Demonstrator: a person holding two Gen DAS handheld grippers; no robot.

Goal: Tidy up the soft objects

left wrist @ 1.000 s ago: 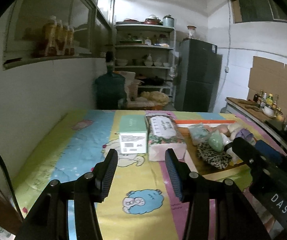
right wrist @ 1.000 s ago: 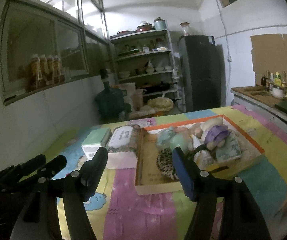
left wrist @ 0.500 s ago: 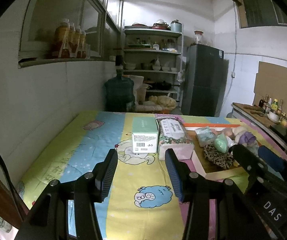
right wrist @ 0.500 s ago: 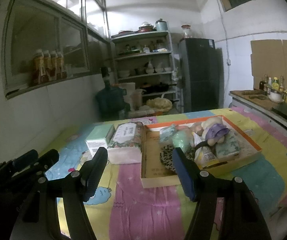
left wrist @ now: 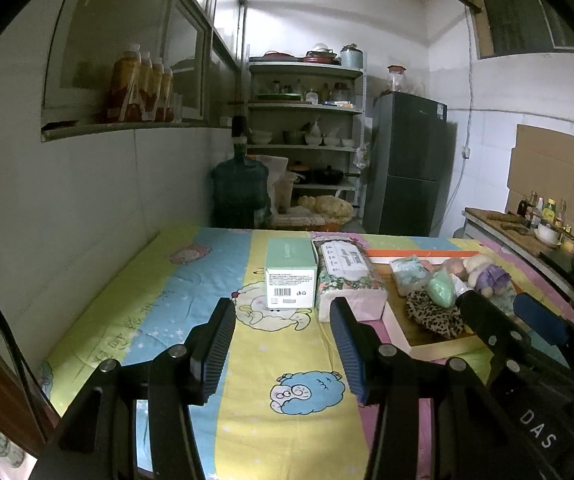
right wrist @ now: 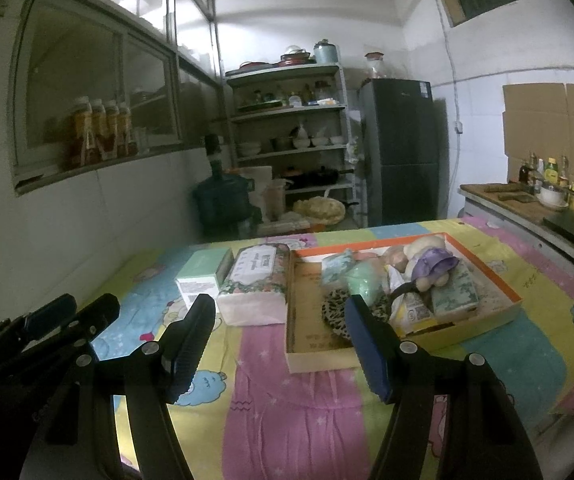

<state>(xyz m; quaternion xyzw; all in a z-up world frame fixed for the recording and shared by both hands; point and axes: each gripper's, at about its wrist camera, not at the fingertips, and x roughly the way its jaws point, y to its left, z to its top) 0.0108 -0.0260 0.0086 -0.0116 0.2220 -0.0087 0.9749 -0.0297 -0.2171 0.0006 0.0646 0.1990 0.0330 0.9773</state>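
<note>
Both grippers, left and right, stand apart and empty, short of the goods. The soft objects lie heaped in the orange-rimmed tray beside the tissue pack. Risk: a pinch into the heap may snag neighbours and drag them out.

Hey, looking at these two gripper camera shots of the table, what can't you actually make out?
- Tray: in the left wrist view its right part is hidden behind the right gripper.
- Leopard-print item: in the right wrist view one jaw covers its right side.
- Green box: the label print is too small to read in either view.
- Items under the purple plush: piled up, so their shapes are unclear.
</note>
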